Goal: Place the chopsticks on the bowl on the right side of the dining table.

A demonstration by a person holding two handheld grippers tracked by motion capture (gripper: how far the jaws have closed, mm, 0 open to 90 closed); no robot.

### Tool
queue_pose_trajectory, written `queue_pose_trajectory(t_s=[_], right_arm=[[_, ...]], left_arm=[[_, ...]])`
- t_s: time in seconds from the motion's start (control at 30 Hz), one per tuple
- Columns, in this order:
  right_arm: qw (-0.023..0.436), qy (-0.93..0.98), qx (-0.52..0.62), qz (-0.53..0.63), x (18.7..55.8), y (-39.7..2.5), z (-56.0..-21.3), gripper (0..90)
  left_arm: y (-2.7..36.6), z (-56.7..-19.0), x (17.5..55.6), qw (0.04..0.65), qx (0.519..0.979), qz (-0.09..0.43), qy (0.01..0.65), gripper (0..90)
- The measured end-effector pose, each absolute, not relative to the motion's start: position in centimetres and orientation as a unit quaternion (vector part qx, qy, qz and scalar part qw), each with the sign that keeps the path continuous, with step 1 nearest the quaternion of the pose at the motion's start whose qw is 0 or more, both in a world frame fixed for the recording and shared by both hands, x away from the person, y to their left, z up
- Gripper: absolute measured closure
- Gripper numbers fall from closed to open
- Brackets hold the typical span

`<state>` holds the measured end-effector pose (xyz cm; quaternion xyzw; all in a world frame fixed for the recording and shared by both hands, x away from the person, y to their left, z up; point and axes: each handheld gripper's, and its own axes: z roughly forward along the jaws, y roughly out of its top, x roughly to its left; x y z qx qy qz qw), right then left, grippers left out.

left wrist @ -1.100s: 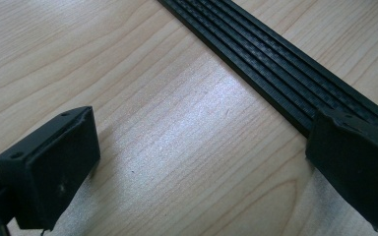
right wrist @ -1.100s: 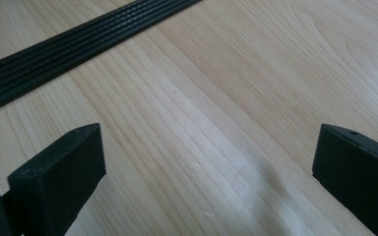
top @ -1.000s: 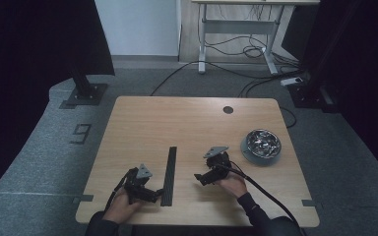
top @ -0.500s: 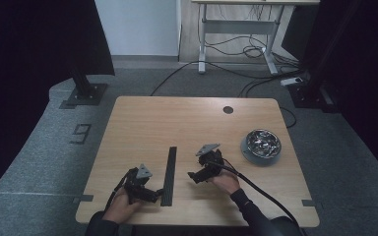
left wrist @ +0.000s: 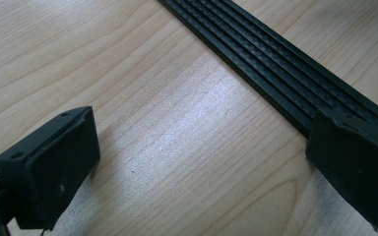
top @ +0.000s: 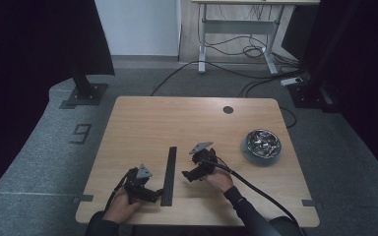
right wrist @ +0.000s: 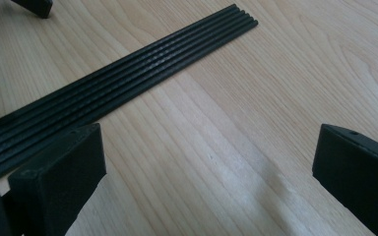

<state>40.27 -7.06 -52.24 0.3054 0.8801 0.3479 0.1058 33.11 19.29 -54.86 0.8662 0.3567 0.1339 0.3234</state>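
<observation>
A wooden table (top: 177, 118) is seen from above. A round shiny bowl (top: 261, 145) is set near its right side. A long black strip (top: 169, 168) is laid flat between the two grippers. The left gripper (top: 153, 193) and right gripper (top: 189, 175) are both held wide open just beside it.

- A long, flat black strip (top: 169, 168) lies on the light wooden table (top: 177, 123), near its front edge, between the two hands.
- Its length runs from the front edge toward the table's middle.
- Its top face carries several parallel lengthwise ridges (right wrist: 128, 78), finely textured (left wrist: 275, 64).
</observation>
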Motion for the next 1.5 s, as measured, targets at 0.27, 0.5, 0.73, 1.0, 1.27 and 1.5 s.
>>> queue_pose_trajectory(t_s=[0.27, 0.5, 0.73, 1.0, 1.27, 1.5], right_arm=[[0.108, 0.881, 0.305, 0.345, 40.6, -5.6, -52.3, 0.0], [0.111, 0.883, 0.305, 0.338, 40.8, -4.4, -52.6, 0.0], [0.118, 0.883, 0.305, 0.337, 41.2, -3.2, -53.0, 0.0], [0.122, 0.883, 0.306, 0.335, 41.3, -2.3, -53.4, 0.0], [0.127, 0.885, 0.307, 0.326, 41.5, -2.0, -53.9, 0.0], [0.126, 0.887, 0.305, 0.324, 41.5, -1.9, -54.1, 0.0]], left_arm=[[19.3, -54.9, 33.1, 0.325, 0.865, 0.134, 0.358, 0.0], [19.3, -54.9, 33.1, 0.324, 0.866, 0.133, 0.357, 0.0], [19.3, -54.9, 33.1, 0.325, 0.865, 0.134, 0.358, 0.0], [19.3, -54.9, 33.1, 0.324, 0.866, 0.134, 0.357, 0.0], [19.3, -54.9, 33.1, 0.324, 0.865, 0.134, 0.359, 0.0], [19.3, -54.9, 33.1, 0.324, 0.865, 0.134, 0.359, 0.0]])
